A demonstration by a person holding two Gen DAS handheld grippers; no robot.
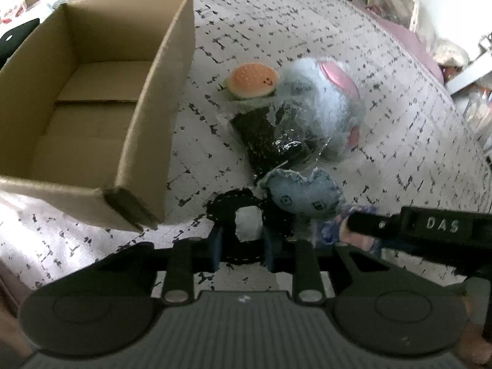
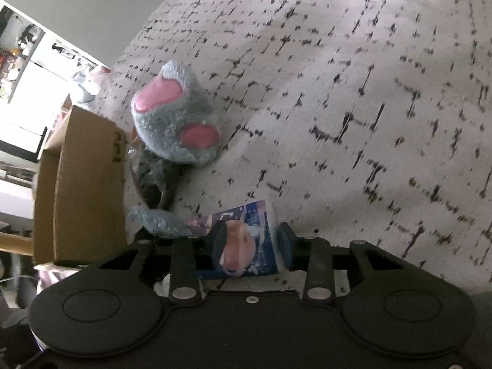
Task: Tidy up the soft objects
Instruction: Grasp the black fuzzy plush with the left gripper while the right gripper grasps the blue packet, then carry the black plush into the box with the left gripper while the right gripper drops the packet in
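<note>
Bedspread (image 1: 307, 30): white woven cover flecked with short black dashes, soft and slightly rumpled; cluttered room edges beyond, too blurred to itemise.

Left wrist view.
- Cardboard box (image 1: 172, 70): open-topped, plain brown, stiff corrugated walls, nothing visible inside; sits on the cover at left, near the toys.
- Burger squishy (image 1: 252, 81): round orange bun with a small smile; likely foam, light, springs back.
- Grey plush (image 1: 319, 92): fluffy pile, pink satin patches, partly under clear crinkled wrap with a dark knitted item beside it.
- Denim heart (image 1: 303, 193): pale blue, frayed edge, padded.
- Dark fabric piece (image 1: 227, 207): black, pale running stitch round its edge, white centre patch. Left gripper (image 1: 243, 246) has its jaws drawn narrow on this piece, pads pressing its sides. Limp and light; hold by the thick middle, since an edge grip may let it droop.
- Right gripper reaches in from the right edge.

Right wrist view.
- Right gripper (image 2: 250, 247): jaws narrowed on a printed packet (image 2: 258, 240), blue-violet with a peach picture; glossy film, probably slippery, compressible contents. The left pad overlaps it; contact at the right pad is hard to confirm.
- Grey plush, denim heart and box lie just beyond, left of centre.
</note>
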